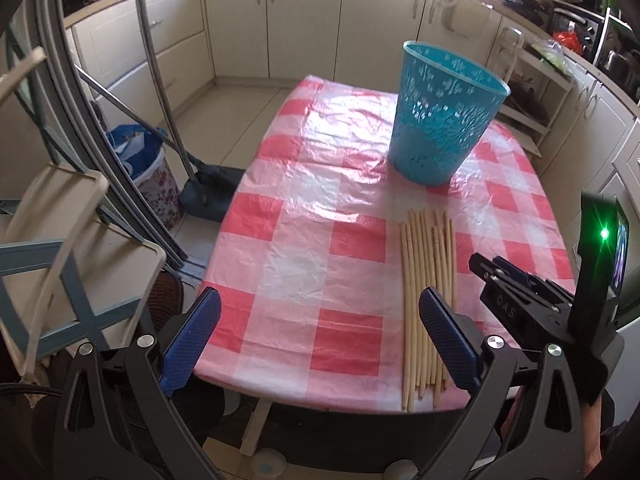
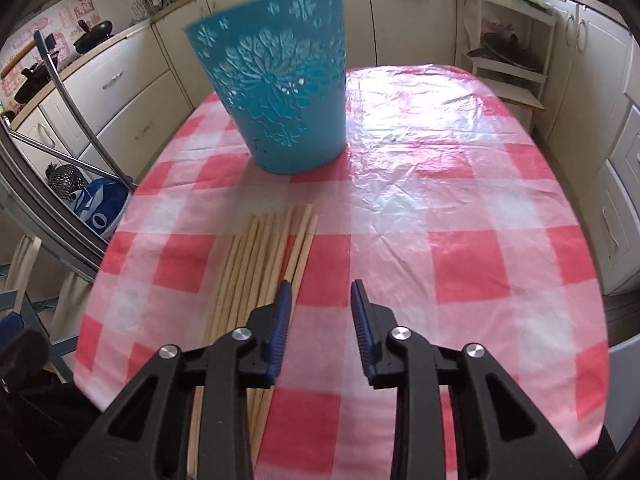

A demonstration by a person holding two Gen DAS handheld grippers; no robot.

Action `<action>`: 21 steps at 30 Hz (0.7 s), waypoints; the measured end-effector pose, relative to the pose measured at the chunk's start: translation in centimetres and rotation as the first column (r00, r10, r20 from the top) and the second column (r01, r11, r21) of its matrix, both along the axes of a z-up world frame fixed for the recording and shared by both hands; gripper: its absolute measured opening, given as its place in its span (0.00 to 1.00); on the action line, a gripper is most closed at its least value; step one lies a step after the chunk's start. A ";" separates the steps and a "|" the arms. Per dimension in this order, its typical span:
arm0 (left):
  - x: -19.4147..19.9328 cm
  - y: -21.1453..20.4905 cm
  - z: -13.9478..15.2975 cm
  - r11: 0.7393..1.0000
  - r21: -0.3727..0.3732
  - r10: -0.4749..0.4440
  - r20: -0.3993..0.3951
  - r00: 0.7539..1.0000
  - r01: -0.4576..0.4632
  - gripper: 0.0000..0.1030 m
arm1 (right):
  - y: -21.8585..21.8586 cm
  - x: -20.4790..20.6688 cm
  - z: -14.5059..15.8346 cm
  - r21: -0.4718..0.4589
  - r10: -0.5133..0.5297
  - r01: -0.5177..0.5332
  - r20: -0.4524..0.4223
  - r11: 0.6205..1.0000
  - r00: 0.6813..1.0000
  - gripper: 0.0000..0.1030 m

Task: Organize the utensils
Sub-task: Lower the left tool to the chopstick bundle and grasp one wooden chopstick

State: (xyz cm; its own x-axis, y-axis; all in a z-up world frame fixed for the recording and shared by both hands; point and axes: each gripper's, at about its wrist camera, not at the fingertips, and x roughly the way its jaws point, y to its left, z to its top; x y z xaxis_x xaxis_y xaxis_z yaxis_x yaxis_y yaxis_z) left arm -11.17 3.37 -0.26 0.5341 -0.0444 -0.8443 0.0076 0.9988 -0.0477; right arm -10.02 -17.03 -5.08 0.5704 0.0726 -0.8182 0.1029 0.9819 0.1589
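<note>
Several pale wooden chopsticks (image 1: 426, 292) lie side by side on the red-and-white checked tablecloth (image 1: 304, 216), near the front edge. A teal perforated basket (image 1: 444, 114) stands upright behind them. My left gripper (image 1: 320, 300) is wide open and empty, over the front of the table, left of the chopsticks. My right gripper (image 2: 320, 290) is open and empty, its left finger just over the right side of the chopsticks (image 2: 260, 260). The basket (image 2: 280, 92) is beyond it. The right gripper also shows in the left wrist view (image 1: 486, 266).
A chair (image 1: 60, 264) and metal poles (image 1: 160, 80) stand left of the table, with a blue bag (image 1: 132, 148) on the floor. Kitchen cabinets (image 1: 304, 20) ring the room. A white shelf rack (image 2: 508, 52) stands behind the table at the right.
</note>
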 end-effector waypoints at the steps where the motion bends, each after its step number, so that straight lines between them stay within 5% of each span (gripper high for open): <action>1: 0.6 -0.2 -0.6 1.000 -0.004 0.000 -0.013 1.000 0.000 0.92 | 0.0 0.6 -0.5 0.004 0.003 -0.003 -0.008 1.000 1.000 0.28; 10: 4.2 -1.9 -4.0 1.000 0.014 -0.001 -0.066 0.998 0.002 0.92 | 1.0 2.5 -1.9 -0.054 0.096 -0.098 -0.023 0.994 0.995 0.27; 14: 5.5 -2.8 -5.4 0.999 0.032 -0.012 -0.087 0.996 0.015 0.92 | 0.6 2.6 -1.8 -0.083 0.169 -0.172 -0.043 0.982 0.985 0.13; 21: 7.1 -4.7 -7.3 0.996 0.082 -0.039 -0.115 0.993 0.048 0.92 | -1.0 2.2 -1.9 -0.003 0.210 -0.210 -0.033 0.978 0.977 0.09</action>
State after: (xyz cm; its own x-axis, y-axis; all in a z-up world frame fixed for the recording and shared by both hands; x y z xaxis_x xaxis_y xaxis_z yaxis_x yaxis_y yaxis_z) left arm -4.05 -1.36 -7.60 0.4337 0.0082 -0.9010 0.0504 0.9982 0.0333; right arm -7.85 -18.08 -7.01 0.5162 0.1820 -0.8369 -0.1003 0.9833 0.1520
